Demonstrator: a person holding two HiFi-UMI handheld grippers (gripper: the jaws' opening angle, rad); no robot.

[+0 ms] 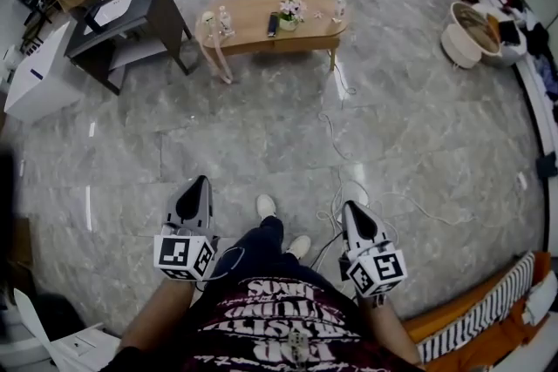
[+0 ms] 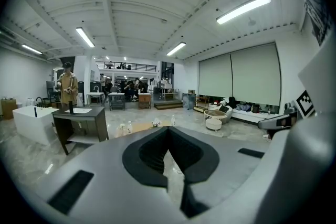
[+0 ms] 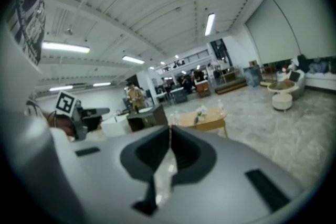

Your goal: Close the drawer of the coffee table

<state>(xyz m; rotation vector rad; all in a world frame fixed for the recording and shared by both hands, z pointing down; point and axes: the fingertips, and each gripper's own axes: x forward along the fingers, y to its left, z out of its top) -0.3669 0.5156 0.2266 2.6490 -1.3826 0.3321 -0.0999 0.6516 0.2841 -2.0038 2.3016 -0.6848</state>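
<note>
Since the dark desk (image 1: pixel 139 4) at the far left and the table (image 1: pixel 253 13) just right of it stand well apart from the person, nothing is within reach. The left gripper (image 1: pixel 199 186) is held forward, its jaws pressed together on nothing, probably only for the approach. 2 bottles (image 1: pixel 225 20), flowers (image 1: pixel 290 11) and a remote (image 1: pixel 273 24) are set on the table; its drawer cannot be made out. The right gripper (image 1: pixel 350 209) is likewise closed and empty.
</note>
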